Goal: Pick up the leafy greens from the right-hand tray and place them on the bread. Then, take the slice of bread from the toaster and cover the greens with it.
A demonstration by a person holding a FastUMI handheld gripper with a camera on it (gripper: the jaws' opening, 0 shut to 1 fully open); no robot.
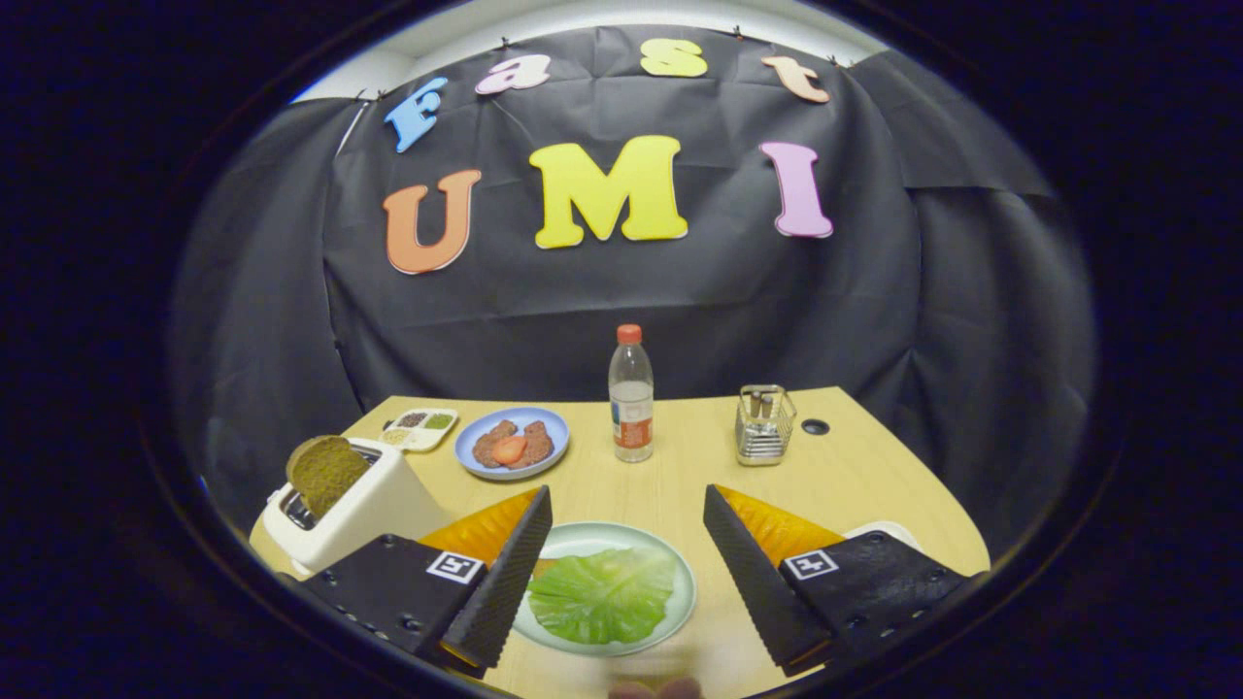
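1. Gripper (pixel 627 529): fingers spread wide apart, nothing between the pads, hanging above the near part of the wooden table (pixel 855 476).
2. Lettuce leaf (pixel 602 594): lies flat on a pale green plate (pixel 686 582), in the gap between the two fingers. A sliver of bread (pixel 542 565) shows under the leaf's left side, just beside the left finger (pixel 500 582).
3. Right finger (pixel 753 582): stands clear of the plate's right rim, not touching it.
4. Toaster (pixel 374 505): white, to the left of the left finger. A brown bread slice (pixel 327 473) stands up out of its slot, tilted a little.
5. White tray (pixel 889 531): only its edge shows, behind the right finger; contents hidden.
6. Beyond the fingers: a blue plate (pixel 554 427) holding brownish pieces and a red slice; a small divided condiment dish (pixel 419 429) to its left.
7. Plastic bottle (pixel 631 393), red cap, upright at mid-table. To its right, a wire holder (pixel 764 425) with small shakers inside, well apart from the bottle.
8. Fingertips of a person (pixel 653 690) show blurred at the table's near edge.
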